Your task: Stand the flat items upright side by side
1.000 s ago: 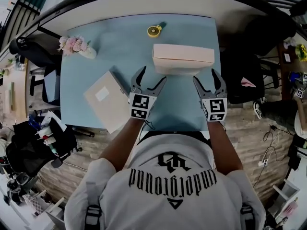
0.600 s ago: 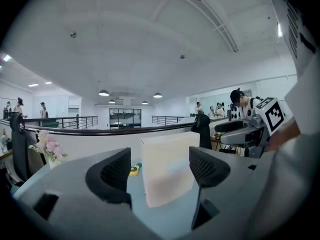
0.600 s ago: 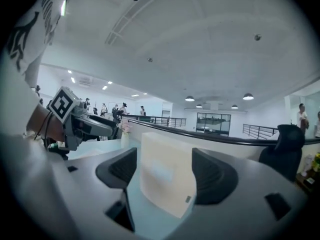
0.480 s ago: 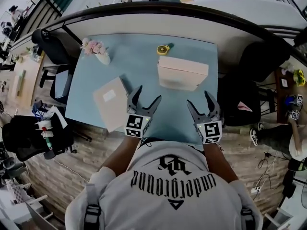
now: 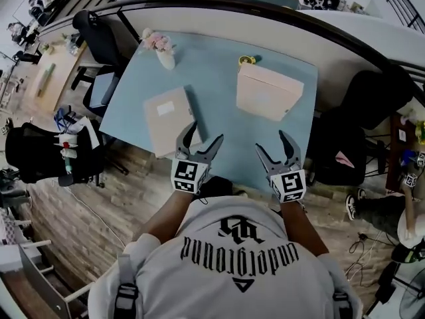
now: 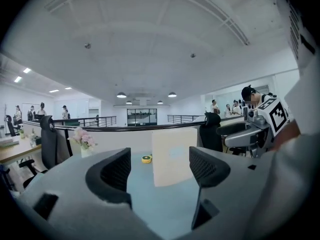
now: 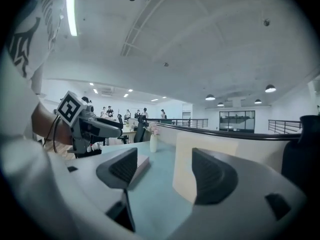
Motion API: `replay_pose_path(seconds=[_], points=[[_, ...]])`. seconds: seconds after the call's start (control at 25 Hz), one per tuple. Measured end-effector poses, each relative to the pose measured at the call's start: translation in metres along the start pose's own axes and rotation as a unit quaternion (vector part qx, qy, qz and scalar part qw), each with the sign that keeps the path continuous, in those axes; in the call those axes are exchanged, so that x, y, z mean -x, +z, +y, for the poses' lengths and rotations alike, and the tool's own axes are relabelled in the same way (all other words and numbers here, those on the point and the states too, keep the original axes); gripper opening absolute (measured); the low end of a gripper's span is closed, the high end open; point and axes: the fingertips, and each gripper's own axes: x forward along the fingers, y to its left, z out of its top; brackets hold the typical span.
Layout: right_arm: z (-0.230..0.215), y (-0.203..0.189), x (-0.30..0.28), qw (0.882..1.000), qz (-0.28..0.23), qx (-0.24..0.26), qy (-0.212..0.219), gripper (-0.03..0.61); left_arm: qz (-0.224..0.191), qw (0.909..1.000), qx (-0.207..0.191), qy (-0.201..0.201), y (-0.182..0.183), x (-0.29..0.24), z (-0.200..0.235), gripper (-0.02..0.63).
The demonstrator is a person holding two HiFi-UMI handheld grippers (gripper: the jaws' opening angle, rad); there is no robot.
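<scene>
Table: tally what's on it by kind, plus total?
Beige boxes: 2
Flower vase: 1
Yellow roll: 1
Total: 4

Head view looks steeply down on the table (image 5: 212,72); both gripper views look nearly level across it, sharing the upright box (image 6: 174,156).
</scene>
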Motion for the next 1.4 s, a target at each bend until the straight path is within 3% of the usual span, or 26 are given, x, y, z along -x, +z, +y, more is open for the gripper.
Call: replay_pose_path(seconds=[0.28, 0.72, 0.92, 1.16, 1.28, 1.4], points=[[0.056, 0.01, -0.031, 0.997, -0.005, 0.006, 0.077, 0.331, 0.004, 0.998, 0.004, 0.064, -0.011, 0.058, 0.041, 0.374], [0.145, 0.026, -0.15, 0.984, 0.019, 0.009, 0.175, 0.336, 0.02, 0.9878, 0.044, 0.148, -0.033, 0.109, 0.165, 0.387], [0.177, 0.016, -0.217, 0.977, 0.064, -0.011, 0.204, 0.339, 0.049, 0.9831, 0.074, 0.16, -0.065, 0.114, 0.227, 0.388], [0.204, -0.03, -0.281, 0.957, 0.171, -0.046, 0.23, 0.345, 0.119, 0.9724, 0.145, 0.139, -0.13, 0.106, 0.278, 0.393], [0.206, -0.061, -0.307, 0.948, 0.216, -0.06, 0.225, 0.352, 0.154, 0.9645, 0.173, 0.126, -0.167, 0.098, 0.295, 0.394], [0.209, -0.095, -0.329, 0.935, 0.266, -0.076, 0.222, 0.36, 0.196, 0.9503, 0.213, 0.115, -0.213, 0.091, 0.31, 0.394]])
